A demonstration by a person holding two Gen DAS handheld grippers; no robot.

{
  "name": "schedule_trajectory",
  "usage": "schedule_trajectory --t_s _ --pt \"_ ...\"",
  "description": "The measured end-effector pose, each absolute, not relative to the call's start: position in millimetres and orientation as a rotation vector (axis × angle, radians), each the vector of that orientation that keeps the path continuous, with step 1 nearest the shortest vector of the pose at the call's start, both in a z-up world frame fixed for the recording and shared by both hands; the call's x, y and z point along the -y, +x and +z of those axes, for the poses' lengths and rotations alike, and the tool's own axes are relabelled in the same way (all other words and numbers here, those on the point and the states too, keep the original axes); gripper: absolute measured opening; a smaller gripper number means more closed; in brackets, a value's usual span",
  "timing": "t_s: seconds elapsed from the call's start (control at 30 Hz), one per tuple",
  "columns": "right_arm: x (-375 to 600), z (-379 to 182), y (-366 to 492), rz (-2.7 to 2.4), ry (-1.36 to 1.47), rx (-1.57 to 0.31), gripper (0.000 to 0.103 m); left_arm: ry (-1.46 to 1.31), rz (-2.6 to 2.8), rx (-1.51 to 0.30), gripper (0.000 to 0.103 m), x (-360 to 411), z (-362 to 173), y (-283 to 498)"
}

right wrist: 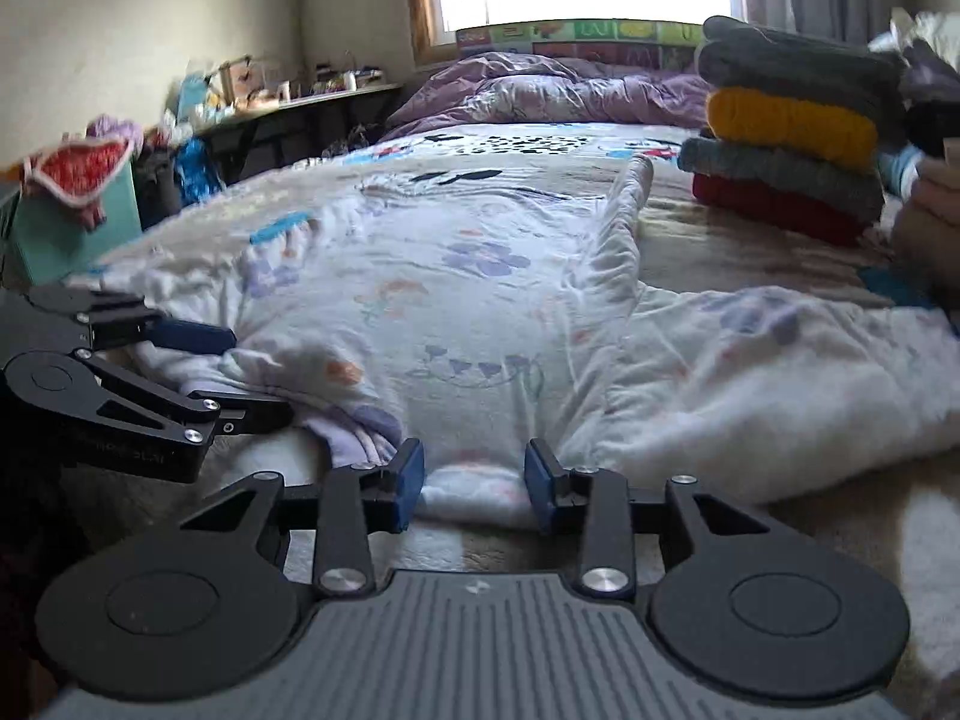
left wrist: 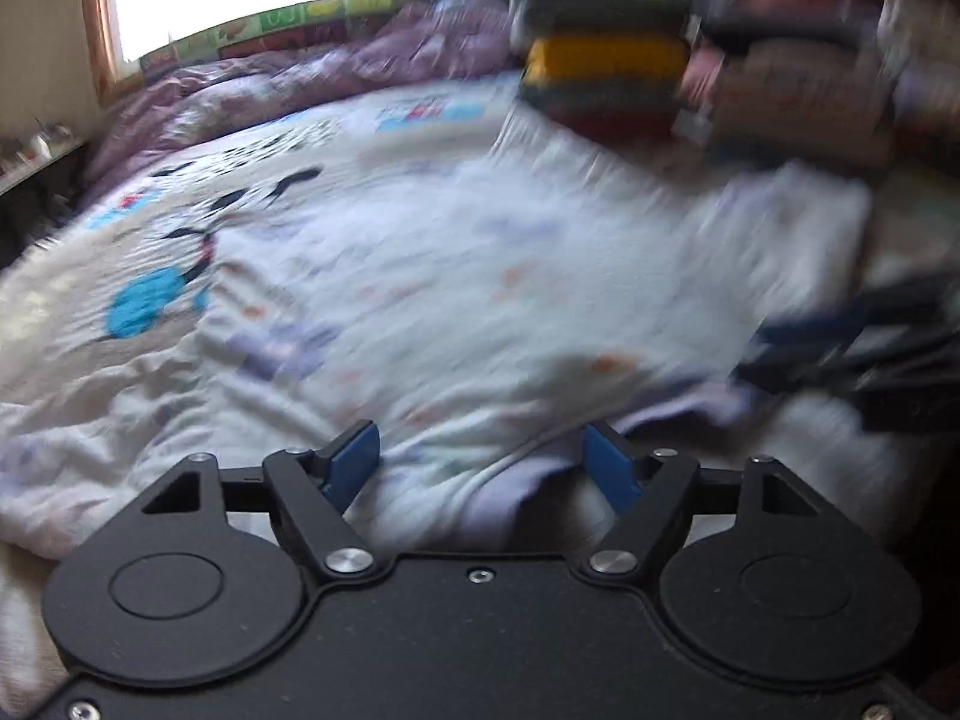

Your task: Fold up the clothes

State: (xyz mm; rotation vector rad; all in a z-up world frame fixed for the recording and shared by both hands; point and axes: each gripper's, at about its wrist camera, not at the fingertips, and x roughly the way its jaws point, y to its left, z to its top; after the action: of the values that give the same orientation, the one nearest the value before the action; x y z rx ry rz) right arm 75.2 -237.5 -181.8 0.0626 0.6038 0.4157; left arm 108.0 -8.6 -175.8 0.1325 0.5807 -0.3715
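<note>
A white garment with a floral print (right wrist: 480,276) lies spread and rumpled on the bed; in the blurred left wrist view the garment (left wrist: 480,276) fills the middle. My right gripper (right wrist: 474,480) sits at the garment's near hem, and a slack fold of cloth lies between its parted fingers. My left gripper (left wrist: 480,462) is wide open at the lilac-trimmed edge, with cloth lying loosely between the fingers. From the right wrist view the left gripper (right wrist: 258,375) is at the left, its fingers above and below that edge. The right gripper (left wrist: 780,348) shows as a dark blur at the right.
A stack of folded knitwear (right wrist: 792,138) in grey, yellow and red stands at the bed's far right, also blurred as the stack (left wrist: 606,72). A purple duvet (right wrist: 540,90) lies bunched under the window. A cluttered desk (right wrist: 300,96) and a teal box (right wrist: 66,228) are left of the bed.
</note>
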Motion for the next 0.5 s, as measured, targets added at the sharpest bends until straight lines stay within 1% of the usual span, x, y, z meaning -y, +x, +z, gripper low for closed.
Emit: schedule_trajectory --t_s 0.13,0.23,0.37,0.5 --pt "256.7 -163.7 80.1 0.424 0.172 -0.572 0.037 0.047 -0.363 -0.499 0.075 4.5 -162.6 111.0" --pt "260.3 -155.0 109.1 0.421 0.241 -0.575 0.038 0.038 -0.349 -0.484 0.075 12.2 -162.7 119.3" --pt "255.7 -145.8 161.1 0.438 0.324 -0.642 0.038 0.007 -0.338 -0.5 0.075 16.6 -169.1 135.0" --pt "257.3 -150.9 213.3 0.422 0.387 -0.725 0.038 -0.012 -0.316 -0.547 0.075 12.7 -180.6 154.7"
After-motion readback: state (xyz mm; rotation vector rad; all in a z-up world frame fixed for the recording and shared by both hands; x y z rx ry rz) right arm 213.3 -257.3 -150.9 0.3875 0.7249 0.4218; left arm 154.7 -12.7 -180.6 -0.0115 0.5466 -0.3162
